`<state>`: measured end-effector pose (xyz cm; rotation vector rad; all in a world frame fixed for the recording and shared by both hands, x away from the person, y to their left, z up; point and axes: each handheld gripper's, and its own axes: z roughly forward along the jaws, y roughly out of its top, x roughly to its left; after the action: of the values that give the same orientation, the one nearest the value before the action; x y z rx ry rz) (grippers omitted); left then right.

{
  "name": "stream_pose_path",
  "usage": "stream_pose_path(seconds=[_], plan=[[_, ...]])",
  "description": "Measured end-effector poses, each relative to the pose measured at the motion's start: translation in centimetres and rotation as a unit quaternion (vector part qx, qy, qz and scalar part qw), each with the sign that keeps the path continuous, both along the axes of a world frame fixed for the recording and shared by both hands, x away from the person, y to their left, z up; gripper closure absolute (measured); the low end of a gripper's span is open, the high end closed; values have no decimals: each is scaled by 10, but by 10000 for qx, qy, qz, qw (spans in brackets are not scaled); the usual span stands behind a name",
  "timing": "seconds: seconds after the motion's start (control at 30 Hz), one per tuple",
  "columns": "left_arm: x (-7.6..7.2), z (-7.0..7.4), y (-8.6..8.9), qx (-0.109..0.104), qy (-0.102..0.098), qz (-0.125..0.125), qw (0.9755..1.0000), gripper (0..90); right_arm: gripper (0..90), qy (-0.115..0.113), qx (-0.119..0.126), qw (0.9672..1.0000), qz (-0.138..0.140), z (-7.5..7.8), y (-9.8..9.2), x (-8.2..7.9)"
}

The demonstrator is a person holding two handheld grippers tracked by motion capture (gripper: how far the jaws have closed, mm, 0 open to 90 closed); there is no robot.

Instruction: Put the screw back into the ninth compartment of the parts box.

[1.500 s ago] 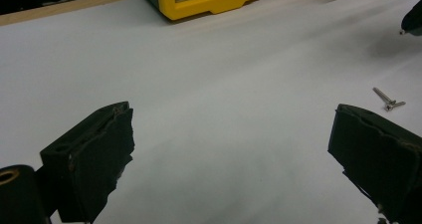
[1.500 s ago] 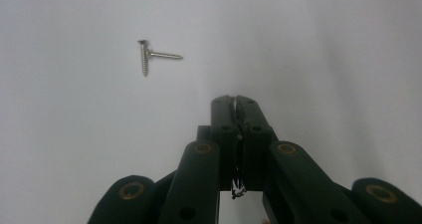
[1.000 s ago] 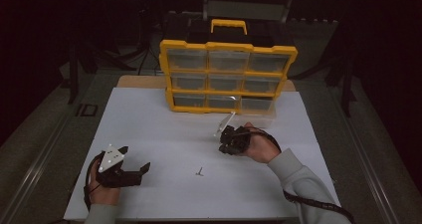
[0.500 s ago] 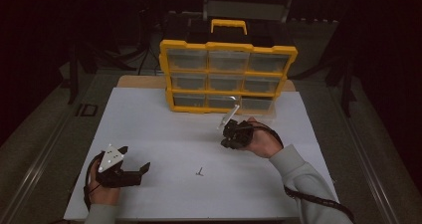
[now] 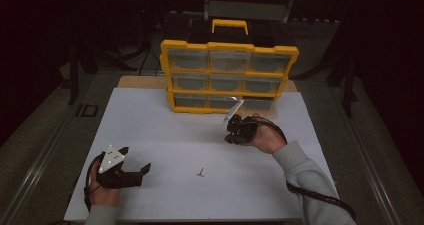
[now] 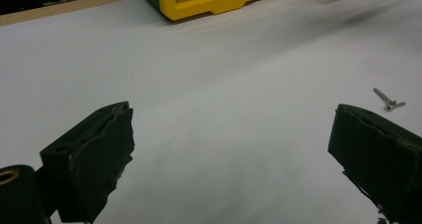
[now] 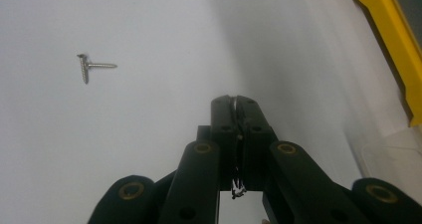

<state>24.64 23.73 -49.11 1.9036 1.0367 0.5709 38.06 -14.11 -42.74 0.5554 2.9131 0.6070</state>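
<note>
Two grippers are working over the white sheet (image 5: pixel 165 130) at this moment. Right gripper (image 7: pixel 238 102) is sitting with its jaws pressed together; a thin pale sliver is showing between the tips in the right gripper view, too small to identify. It is hovering near the far right of the sheet, just in front of the yellow organiser (image 5: pixel 227 75), beside that box's bottom row of drawers. A clear drawer edge is showing at the lower right corner of the right gripper view, next to the yellow base.

Left gripper (image 6: pixel 234 149) is resting at the near left of the sheet with its jaws spread wide and nothing between them.

Lying on the sheet is one small screw (image 5: pixel 200 172), a second short piece crossing it in a T shape, near centre and toward the near edge. It is sitting between the two grippers, well apart from both, closer to the left one, and untouched.
</note>
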Motion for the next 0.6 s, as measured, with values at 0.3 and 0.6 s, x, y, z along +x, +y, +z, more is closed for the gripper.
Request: stream_pose_path(seconds=[0.3, 0.6], plan=[[0, 0, 0, -1, -1, 4, 10000, 45, 872, -28, 23, 10000, -76, 5, -2, 10], [0, 0, 0, -4, 2, 4, 10000, 45, 871, -59, 125, 9997, -181, 16, -6, 18]])
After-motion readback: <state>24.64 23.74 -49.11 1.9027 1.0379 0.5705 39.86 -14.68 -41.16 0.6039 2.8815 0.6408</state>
